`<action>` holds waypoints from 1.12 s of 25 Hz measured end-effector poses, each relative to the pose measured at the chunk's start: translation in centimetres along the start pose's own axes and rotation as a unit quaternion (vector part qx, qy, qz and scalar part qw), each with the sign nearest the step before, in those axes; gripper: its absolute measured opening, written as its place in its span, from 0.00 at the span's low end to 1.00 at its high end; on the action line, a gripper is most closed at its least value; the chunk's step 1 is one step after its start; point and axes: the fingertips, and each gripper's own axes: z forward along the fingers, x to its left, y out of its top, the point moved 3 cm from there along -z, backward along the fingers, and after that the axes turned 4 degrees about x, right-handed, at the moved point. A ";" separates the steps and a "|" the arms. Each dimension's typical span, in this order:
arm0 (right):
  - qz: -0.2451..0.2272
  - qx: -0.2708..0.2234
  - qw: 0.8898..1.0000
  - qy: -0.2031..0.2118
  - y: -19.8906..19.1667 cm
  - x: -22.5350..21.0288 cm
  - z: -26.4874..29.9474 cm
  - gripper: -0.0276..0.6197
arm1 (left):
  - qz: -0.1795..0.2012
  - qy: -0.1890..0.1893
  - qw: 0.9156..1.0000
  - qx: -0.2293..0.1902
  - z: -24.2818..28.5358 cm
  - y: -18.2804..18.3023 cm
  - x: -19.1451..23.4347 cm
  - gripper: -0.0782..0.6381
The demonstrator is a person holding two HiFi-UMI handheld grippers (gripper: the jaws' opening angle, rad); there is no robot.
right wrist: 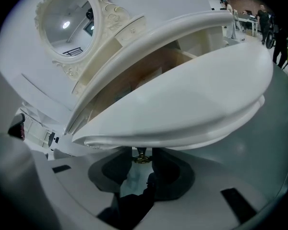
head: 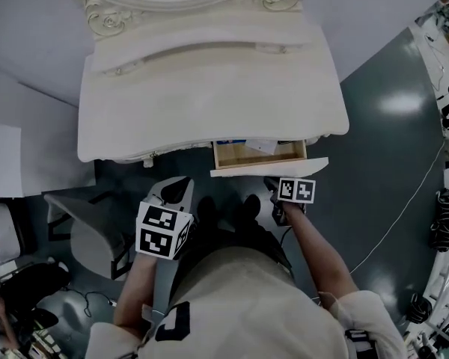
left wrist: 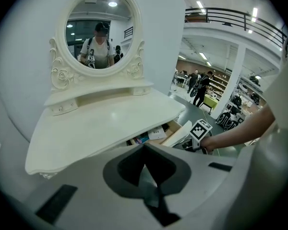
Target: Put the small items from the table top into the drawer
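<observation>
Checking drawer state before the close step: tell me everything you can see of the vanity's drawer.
The drawer sits under the right part of the white dressing table, pulled partly out. Its curved front is white like the table; inner walls and floor look like pale bare wood. Inside lie white paper and something blue, partly hidden by the tabletop. A small brass knob sits at the front's middle; the right gripper has its jaws closed on it.
</observation>
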 end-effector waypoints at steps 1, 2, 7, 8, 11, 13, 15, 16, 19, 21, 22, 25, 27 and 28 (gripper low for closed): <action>0.001 -0.003 1.000 0.002 0.4 0.0 0.2 0.26 | -0.003 0.002 1.000 0.001 0.0 -0.1 0.1 0.18; 0.002 -0.006 1.000 0.004 0.8 0.0 0.3 0.26 | -0.006 0.005 1.000 0.002 0.0 -0.2 0.2 0.18; 0.002 -0.018 1.000 0.009 2.6 0.2 1.1 0.26 | -0.015 0.013 1.000 0.003 0.0 -0.3 0.3 0.18; 0.002 -0.020 1.000 0.011 3.0 0.2 1.2 0.26 | -0.016 0.014 1.000 0.002 0.0 -0.2 0.4 0.18; 0.001 -0.024 1.000 0.015 4.1 0.4 1.6 0.26 | -0.019 0.017 1.000 0.004 0.0 -0.1 0.6 0.18; 0.001 -0.026 1.000 0.016 4.7 0.4 1.8 0.26 | -0.021 0.019 1.000 0.006 0.1 -0.3 0.7 0.18; 0.001 -0.028 0.999 0.017 5.1 0.5 2.0 0.26 | -0.023 0.020 0.999 0.008 0.1 -0.4 0.8 0.18; 0.001 -0.029 0.999 0.018 5.3 0.5 2.1 0.26 | -0.024 0.021 0.999 0.009 0.1 -0.4 0.9 0.18; 0.001 -0.034 0.999 0.019 6.0 0.5 2.3 0.26 | -0.025 0.021 0.999 0.011 0.2 -0.4 1.1 0.18; 0.002 -0.037 0.999 0.020 6.6 0.6 2.5 0.26 | -0.025 0.021 0.999 0.013 0.3 -0.3 1.2 0.18; 0.003 -0.039 0.999 0.020 6.8 0.6 2.6 0.26 | -0.026 0.021 0.999 0.013 0.4 -0.3 1.2 0.18; 0.005 -0.046 0.999 0.019 7.5 0.6 2.8 0.26 | -0.026 0.020 0.999 0.015 0.5 -0.2 1.3 0.18; 0.007 -0.051 0.999 0.019 8.0 0.6 3.0 0.26 | -0.026 0.021 0.999 0.015 0.5 -0.1 1.4 0.18; 0.007 -0.053 0.998 0.018 8.2 0.6 3.0 0.26 | -0.026 0.021 0.999 0.016 0.5 -0.1 1.5 0.18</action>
